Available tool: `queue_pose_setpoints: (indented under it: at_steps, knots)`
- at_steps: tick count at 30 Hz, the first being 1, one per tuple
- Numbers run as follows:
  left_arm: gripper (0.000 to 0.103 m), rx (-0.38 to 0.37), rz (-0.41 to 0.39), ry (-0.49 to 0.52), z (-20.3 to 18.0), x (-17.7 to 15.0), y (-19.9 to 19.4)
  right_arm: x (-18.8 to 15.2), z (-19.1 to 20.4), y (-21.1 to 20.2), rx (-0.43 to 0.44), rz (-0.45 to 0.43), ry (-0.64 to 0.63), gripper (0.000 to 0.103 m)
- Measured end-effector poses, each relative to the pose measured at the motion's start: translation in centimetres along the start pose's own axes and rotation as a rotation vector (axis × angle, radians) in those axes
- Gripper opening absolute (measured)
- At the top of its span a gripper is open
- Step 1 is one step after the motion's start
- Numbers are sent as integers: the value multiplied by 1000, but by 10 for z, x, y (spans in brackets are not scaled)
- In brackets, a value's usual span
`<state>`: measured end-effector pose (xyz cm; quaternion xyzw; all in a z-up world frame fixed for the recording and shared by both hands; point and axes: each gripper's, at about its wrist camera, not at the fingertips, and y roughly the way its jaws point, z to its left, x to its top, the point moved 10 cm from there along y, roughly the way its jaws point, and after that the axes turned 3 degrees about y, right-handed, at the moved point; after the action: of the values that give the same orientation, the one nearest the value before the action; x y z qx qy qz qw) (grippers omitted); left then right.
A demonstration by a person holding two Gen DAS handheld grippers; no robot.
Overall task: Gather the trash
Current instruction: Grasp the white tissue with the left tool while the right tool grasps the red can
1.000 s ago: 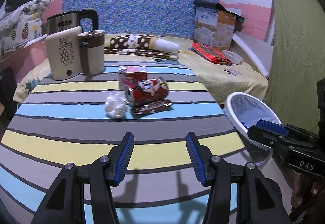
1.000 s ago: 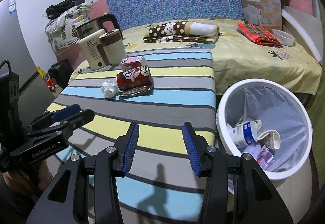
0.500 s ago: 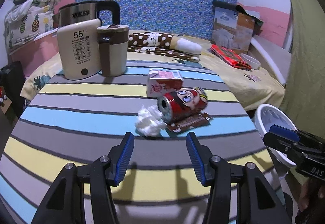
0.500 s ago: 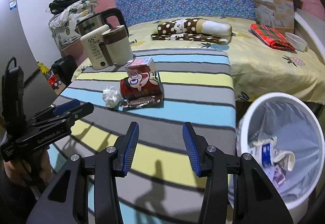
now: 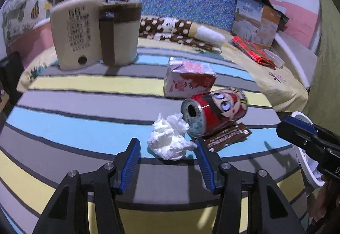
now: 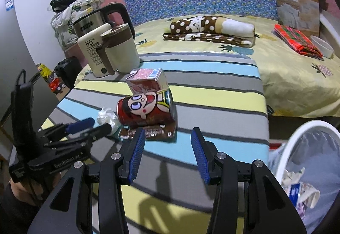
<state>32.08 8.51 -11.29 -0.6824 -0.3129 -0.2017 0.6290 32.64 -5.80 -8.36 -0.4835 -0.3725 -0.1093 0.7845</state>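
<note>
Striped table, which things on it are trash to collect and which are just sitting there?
Trash: crumpled tissue, red can on its side, brown wrapper, pink carton.

Just there: kettle, cream mug, cream "55" device.

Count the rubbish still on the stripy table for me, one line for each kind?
Crumpled tissue: 1
Red cartoon can: 1
Pink carton: 1
Brown wrapper: 1
Total: 4
</note>
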Motion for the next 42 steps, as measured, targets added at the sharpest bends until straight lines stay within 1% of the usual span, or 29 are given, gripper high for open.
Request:
queue_pose_setpoints:
  at_steps: [2, 4, 5, 7, 13, 18, 24, 27, 29, 30, 32, 33, 34, 35, 36, 40, 42]
  knots:
    - [49, -7, 13, -8, 1, 0, 6, 3, 0, 7, 6, 8, -5, 47]
    - [35, 7, 23, 1, 2, -2, 10, 5, 1, 13, 18, 16, -8, 47]
    - [35, 2, 29, -2, 3, -4, 11, 6, 0, 15, 22, 21, -8, 47]
    - [30, -11, 22, -6, 3, -4, 9, 8, -2, 19, 27, 24, -9, 47]
    - [29, 0, 1, -16, 12, -5, -5, 13, -3, 36, 64, 51, 5, 47]
    - [29, 14, -7, -38, 28, -12, -18, 8, 9, 38, 120, 73, -9, 48]
    - [29, 37, -17, -66, 47, -20, -31, -6, 45, 23, 200, 84, -69, 48]
    - [29, 44, -26, -79, 53, -23, -39, -18, 71, 19, 247, 110, -125, 48]
    - [29, 47, -30, -85, 57, -25, -43, -21, 85, 14, 267, 102, -170, 48]
    - [29, 48, -31, -87, 58, -26, -45, -21, 88, 11, 263, 89, -185, 48]
    - [29, 49, -32, -88, 60, -27, -47, -15, 86, 5, 226, 47, -198, 48]
    - [29, 48, -33, -89, 60, -27, -47, -10, 82, 4, 200, 25, -199, 50]
    - [29, 47, -34, -89, 61, -27, -47, -5, 77, 3, 167, 3, -197, 61]
    - [29, 44, -35, -89, 61, -26, -47, -1, 71, 4, 136, -13, -192, 67]
    - [29, 43, -36, -88, 61, -25, -47, 2, 67, 7, 121, -20, -186, 70]
    - [29, 34, -38, -87, 62, -23, -43, 7, 55, 28, 90, 16, -172, 70]
    - [29, 32, -36, -89, 62, -24, -40, 4, 58, 38, 93, 36, -179, 70]
